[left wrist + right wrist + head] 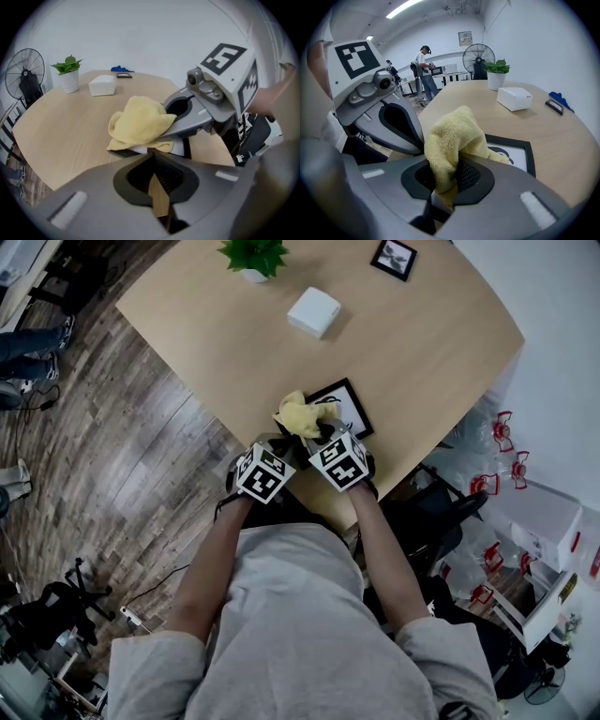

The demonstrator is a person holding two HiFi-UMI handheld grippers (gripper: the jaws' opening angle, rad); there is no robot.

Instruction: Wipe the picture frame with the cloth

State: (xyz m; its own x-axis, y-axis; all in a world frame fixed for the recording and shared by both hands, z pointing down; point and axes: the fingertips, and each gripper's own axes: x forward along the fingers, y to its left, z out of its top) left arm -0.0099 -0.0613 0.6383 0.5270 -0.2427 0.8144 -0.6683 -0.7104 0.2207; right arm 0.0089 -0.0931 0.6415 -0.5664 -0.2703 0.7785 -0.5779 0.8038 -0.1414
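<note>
We had the right gripper point(443, 185) fingers pinching the yellow cloth point(450, 136) over the picture frame point(513, 152), ready to wipe; left gripper point(157, 185) fingers pressed together, empty, alongside.

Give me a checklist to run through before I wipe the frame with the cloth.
1. Cloth gripped: ok, the right gripper has its jaws shut on it.
2. Cloth on frame: ok, it covers one end.
3. Frame flat on table: ok.
4. Left gripper holding frame: not ok, jaws shut on nothing.
5. Room to wipe: ok, box and plant stand far off.
</note>
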